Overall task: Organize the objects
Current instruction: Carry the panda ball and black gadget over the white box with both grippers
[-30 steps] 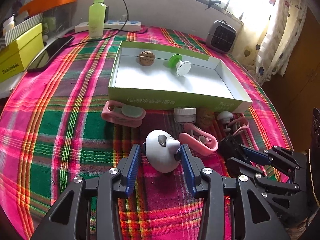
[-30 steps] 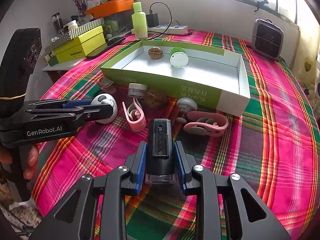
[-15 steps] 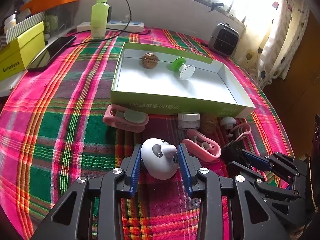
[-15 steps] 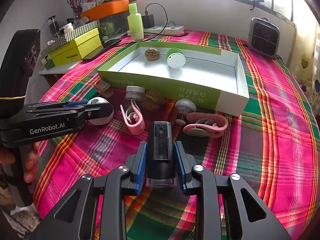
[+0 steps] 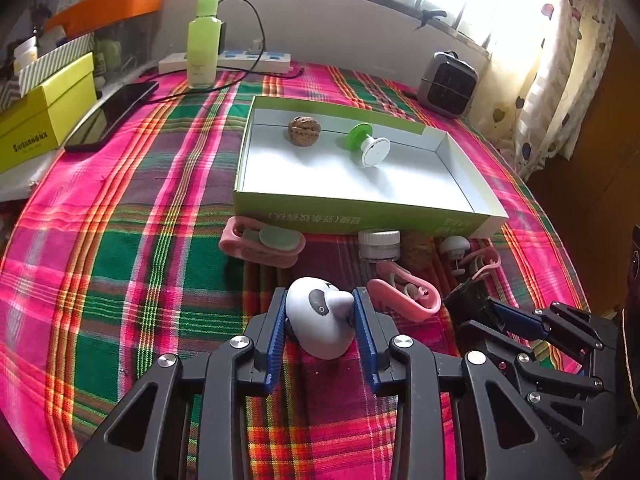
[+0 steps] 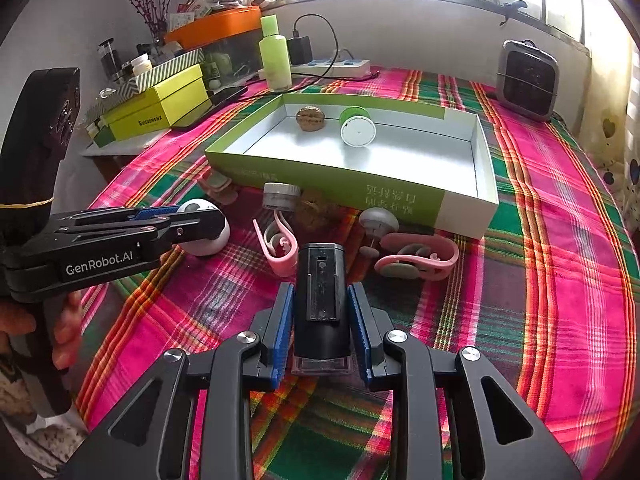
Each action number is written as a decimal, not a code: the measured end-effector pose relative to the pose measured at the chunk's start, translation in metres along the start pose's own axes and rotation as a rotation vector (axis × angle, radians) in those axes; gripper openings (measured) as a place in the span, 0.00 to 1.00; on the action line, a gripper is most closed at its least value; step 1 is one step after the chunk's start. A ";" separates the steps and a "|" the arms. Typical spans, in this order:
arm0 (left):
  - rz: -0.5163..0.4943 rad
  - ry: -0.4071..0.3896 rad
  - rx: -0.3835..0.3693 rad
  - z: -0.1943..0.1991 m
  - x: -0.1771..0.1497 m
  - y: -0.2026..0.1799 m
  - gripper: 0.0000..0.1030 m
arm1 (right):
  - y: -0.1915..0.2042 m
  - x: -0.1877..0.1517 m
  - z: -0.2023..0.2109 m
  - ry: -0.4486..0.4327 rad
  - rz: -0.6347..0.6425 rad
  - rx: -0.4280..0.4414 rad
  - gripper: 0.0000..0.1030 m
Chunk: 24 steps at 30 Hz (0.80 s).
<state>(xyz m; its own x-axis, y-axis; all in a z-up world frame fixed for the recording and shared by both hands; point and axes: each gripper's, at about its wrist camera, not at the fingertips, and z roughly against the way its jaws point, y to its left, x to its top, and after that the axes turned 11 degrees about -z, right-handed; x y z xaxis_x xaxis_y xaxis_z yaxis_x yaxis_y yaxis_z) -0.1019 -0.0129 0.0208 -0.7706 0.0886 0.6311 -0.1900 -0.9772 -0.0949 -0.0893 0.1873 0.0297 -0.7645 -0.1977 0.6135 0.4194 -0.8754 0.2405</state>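
With my left claw (image 5: 320,314) just closing on the panda toy (image 5: 320,322) and right claw (image 6: 320,316) clenching the black device (image 6: 322,300), I'd lift straight, then carry toward the green tray (image 5: 360,216) at 12 o'clock.

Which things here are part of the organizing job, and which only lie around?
Job: white rounded panda-faced toy in left hand-held gripper; black rectangular device in right hand-held gripper; green shallow cardboard box; pink plastic clips.

Around: green plastic bottle; black phone; grey heater.
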 end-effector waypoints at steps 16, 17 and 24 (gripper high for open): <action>-0.016 -0.039 -0.011 0.019 0.013 -0.006 0.29 | 0.003 0.008 0.015 -0.033 -0.017 0.006 0.28; -0.015 -0.041 -0.013 0.020 0.014 -0.006 0.29 | 0.002 0.010 0.016 -0.034 -0.020 0.009 0.28; -0.012 -0.056 -0.018 0.022 0.028 -0.005 0.29 | -0.002 0.023 0.019 -0.051 -0.035 -0.006 0.28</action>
<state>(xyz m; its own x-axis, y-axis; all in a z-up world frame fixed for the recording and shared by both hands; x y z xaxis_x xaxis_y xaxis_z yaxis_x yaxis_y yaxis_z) -0.1092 -0.0102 0.0556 -0.7328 0.0890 0.6746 -0.2106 -0.9724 -0.1005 -0.0981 0.1934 0.0575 -0.7529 -0.1446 0.6421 0.3900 -0.8839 0.2582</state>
